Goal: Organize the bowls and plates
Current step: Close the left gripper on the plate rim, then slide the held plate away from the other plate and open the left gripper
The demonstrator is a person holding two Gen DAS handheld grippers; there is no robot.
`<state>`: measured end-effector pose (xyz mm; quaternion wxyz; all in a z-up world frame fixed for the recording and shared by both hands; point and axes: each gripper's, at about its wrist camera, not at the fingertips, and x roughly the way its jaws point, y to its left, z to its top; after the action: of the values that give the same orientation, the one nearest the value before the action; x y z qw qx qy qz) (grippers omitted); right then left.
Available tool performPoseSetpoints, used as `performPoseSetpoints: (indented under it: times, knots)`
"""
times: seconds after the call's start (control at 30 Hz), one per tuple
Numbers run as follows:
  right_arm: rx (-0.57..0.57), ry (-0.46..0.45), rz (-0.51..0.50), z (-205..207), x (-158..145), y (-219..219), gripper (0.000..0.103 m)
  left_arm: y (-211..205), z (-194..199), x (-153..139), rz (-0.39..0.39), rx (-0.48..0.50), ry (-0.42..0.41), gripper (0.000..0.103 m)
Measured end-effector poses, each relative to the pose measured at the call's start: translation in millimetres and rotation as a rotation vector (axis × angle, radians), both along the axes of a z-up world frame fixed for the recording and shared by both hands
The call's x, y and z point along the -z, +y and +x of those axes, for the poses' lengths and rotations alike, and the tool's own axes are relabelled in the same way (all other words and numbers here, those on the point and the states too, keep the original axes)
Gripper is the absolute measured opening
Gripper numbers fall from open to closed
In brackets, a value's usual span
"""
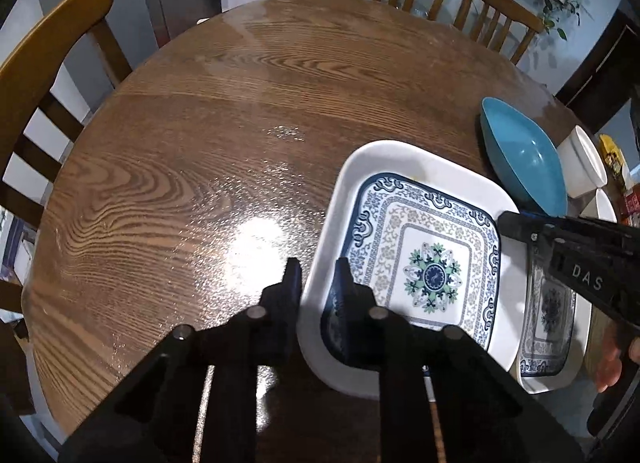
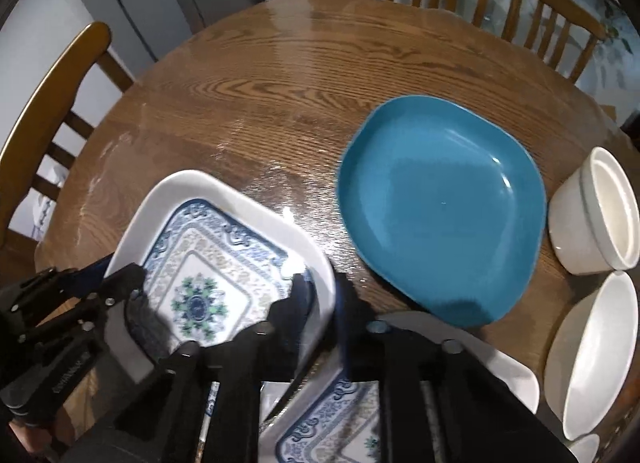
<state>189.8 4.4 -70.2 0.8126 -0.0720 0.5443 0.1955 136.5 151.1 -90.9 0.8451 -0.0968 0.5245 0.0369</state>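
both pinching the rim of the white square blue-patterned ceramic plate (image 1: 420, 259), lifted at lower centre: left gripper (image 1: 318, 283), right gripper (image 2: 320, 295).

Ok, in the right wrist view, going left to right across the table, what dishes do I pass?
Patterned square plate held at opposite rims by both tools → teal plate → white bowl at the table's right edge.

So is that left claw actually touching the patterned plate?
Touching. In the left wrist view, the left gripper straddles the patterned plate, with fingers pressed on both faces of its rim.
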Motion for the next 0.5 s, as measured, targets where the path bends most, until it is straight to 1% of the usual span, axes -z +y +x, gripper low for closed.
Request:
performPoseSetpoints:
  times: [0.13,0.27,0.4,0.5]
  knots:
    - [-0.005,-0.019,0.015,-7.2,-5.8,3.2,0.008,7.6,-14.9,-1.8,-0.001,-0.023,-0.009,0.013]
    - [-0.032,-0.038,0.058,-18.9,-21.3,14.5,0.008,20.7,-43.3,-14.9,0.011,-0.06,-0.045,0.012]
    - [-0.086,-0.045,0.079,-34.0,-33.8,38.3,0.008,38.7,-69.7,-26.8,0.012,-0.12,-0.067,0.012]
    - [-0.13,-0.034,0.089,-45.5,-36.8,58.2,0.008,52.6,-95.5,-31.2,0.021,-0.165,-0.069,0.012]
